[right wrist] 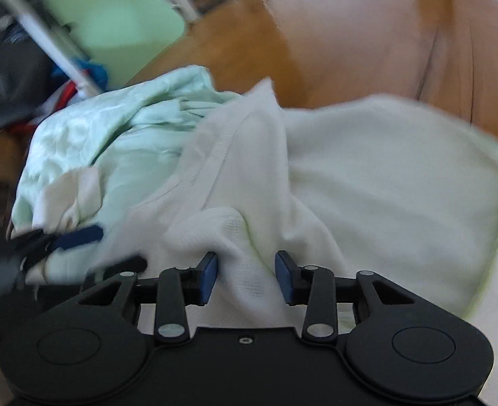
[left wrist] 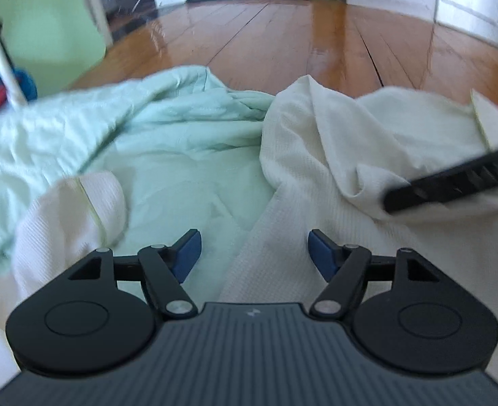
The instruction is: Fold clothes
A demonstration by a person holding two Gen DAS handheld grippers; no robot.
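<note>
Two garments lie heaped on a wooden floor (left wrist: 283, 34): a cream waffle-knit garment (left wrist: 316, 155) and a pale mint-green cloth (left wrist: 167, 155). In the left wrist view the mint cloth fills the centre and left of the frame, while the cream garment rises in a crumpled ridge at centre right and runs down to the lower centre; a cream cuff or sleeve end (left wrist: 80, 209) lies at lower left, over the mint cloth. The left gripper (left wrist: 254, 253) sits at the bottom of the frame with its blue-padded fingers spread wide — nothing between them, only fabric beneath. A black bar, part of the other tool, crosses the right edge (left wrist: 452, 182), against the cream fabric.

In the right wrist view the right gripper (right wrist: 246, 279), at bottom centre, has a raised fold of the cream garment (right wrist: 384, 186) standing between its blue pads; the pads (right wrist: 209, 277) flank the fold closely, though whether they are pressing on it cannot be told. The mint cloth (right wrist: 130, 135) lies at centre left. The left gripper (right wrist: 76, 237) shows at lower left, blurred. Mixed dark, red and blue items at upper left are too blurred to identify.
</note>
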